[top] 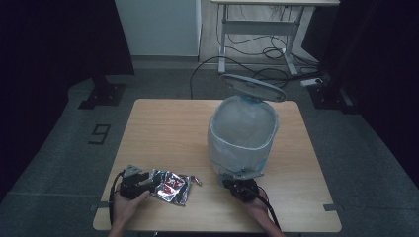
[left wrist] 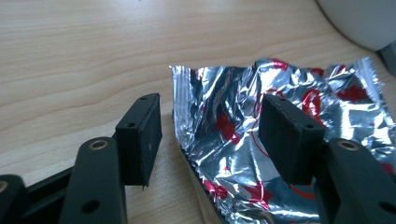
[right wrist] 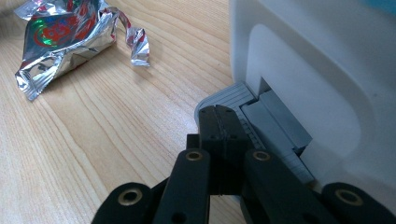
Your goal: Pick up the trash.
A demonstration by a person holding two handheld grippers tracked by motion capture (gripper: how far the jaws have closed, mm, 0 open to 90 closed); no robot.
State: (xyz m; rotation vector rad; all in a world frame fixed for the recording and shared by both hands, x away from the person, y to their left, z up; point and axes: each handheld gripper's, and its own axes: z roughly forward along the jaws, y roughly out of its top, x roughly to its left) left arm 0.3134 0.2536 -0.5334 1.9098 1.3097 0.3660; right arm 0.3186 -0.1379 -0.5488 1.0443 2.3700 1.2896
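Here, left gripper agape astride foil wrapper

On the table, the foil wrapper sits front-left, the bin right of it, lid up behind.

crumpled foil wrapper beside open pedal bin.

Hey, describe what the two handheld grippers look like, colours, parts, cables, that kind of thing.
Both are black. The left gripper has two flat arms with brass-ringed holes, ending in blocky ribbed pads, and a grey three-cornered plate on top. The right gripper has the same black arms and brass rings. A black cable trails from each. No sleeves show on the forearms.
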